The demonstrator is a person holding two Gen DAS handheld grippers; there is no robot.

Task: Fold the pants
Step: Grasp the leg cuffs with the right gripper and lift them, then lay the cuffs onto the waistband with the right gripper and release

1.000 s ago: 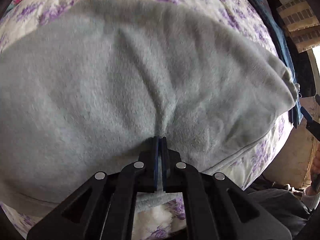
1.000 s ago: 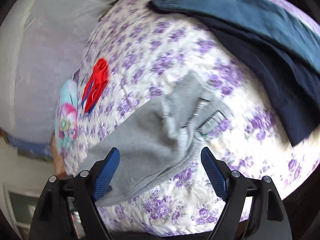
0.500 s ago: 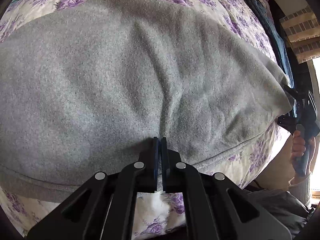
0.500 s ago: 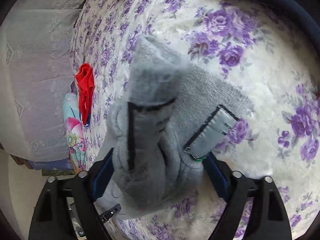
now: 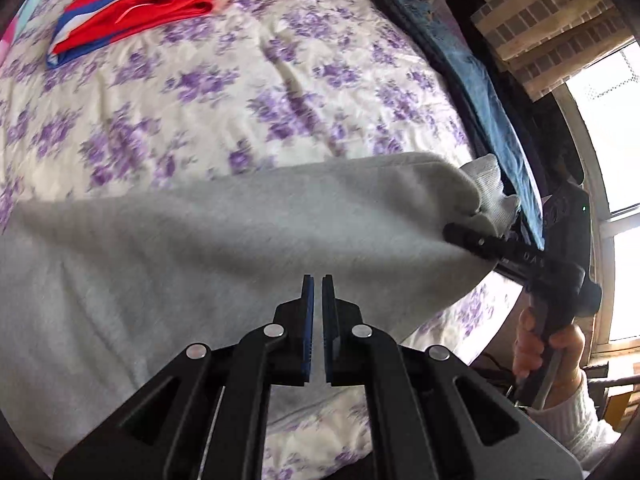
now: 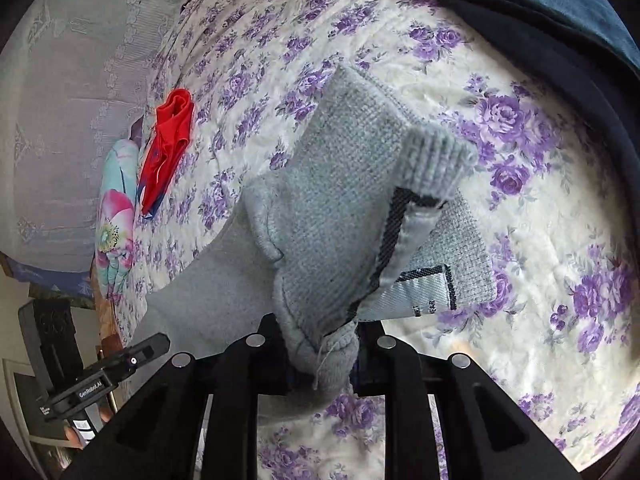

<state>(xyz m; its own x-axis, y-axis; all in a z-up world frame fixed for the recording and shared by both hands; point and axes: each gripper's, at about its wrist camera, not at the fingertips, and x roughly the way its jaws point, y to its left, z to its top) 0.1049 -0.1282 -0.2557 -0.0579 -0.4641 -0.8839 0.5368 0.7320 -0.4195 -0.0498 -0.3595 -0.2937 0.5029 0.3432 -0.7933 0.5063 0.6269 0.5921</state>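
Grey sweatpants (image 5: 200, 248) lie stretched across the floral bedspread (image 5: 240, 92). My left gripper (image 5: 316, 280) sits just above the cloth near its lower edge, jaws a narrow slit apart with nothing between them. My right gripper (image 6: 320, 344) is shut on the bunched ribbed end of the pants (image 6: 352, 184), which fills the view between the jaws and shows a label (image 6: 424, 292). In the left wrist view the right gripper (image 5: 472, 236) holds that end at the right, lifted off the bed.
Red and blue shorts (image 5: 136, 4) lie at the far left of the bed. Blue jeans (image 5: 480, 92) and a dark garment (image 6: 520, 40) lie along the far right side. A floral pillow (image 6: 116, 216) and a curtain (image 6: 80, 80) stand at the left.
My left gripper has let go of the pants and drawn back. My right gripper has closed on the ribbed end and lifted it.
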